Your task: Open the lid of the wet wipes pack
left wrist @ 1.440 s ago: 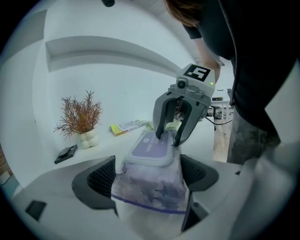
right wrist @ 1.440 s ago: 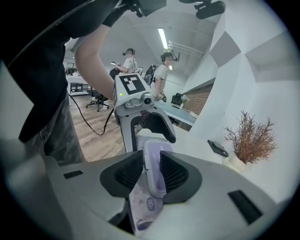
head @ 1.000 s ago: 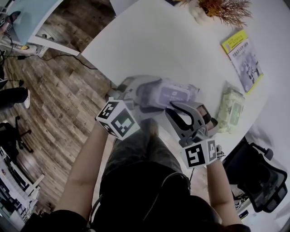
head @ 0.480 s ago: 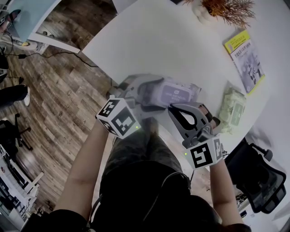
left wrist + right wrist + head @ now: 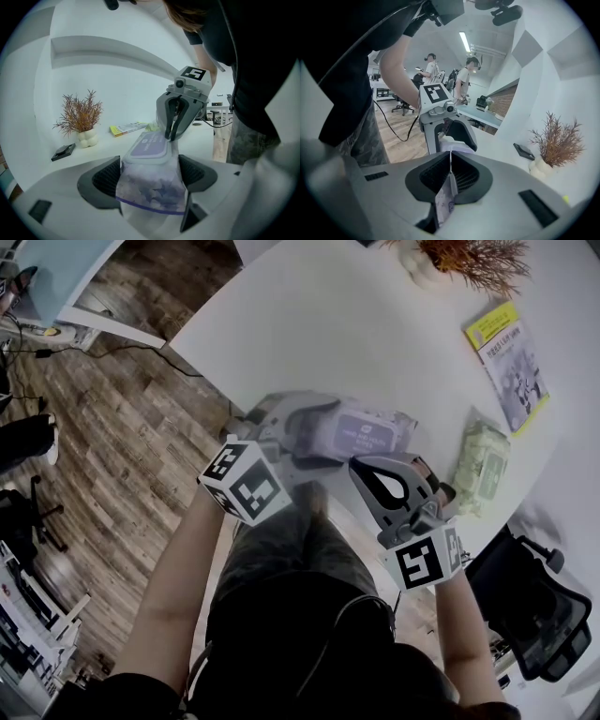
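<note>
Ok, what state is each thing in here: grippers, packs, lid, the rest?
left gripper: shut on the purple wipes pack.
right gripper: jaws have just been closing, now pinching a thin edge of that pack.
lid: closed, flat on the pack.
green wipes pack: lying on the table, untouched.
booklet: closed, lying flat.
dried plant: upright.

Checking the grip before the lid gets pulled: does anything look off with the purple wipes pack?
Yes: the right hand-held gripper has just closed on a thin printed edge of the wet wipes pack, seemingly its film seam, not the lid, which lies flat. The left hand-held gripper clamps the pack's other end.
</note>
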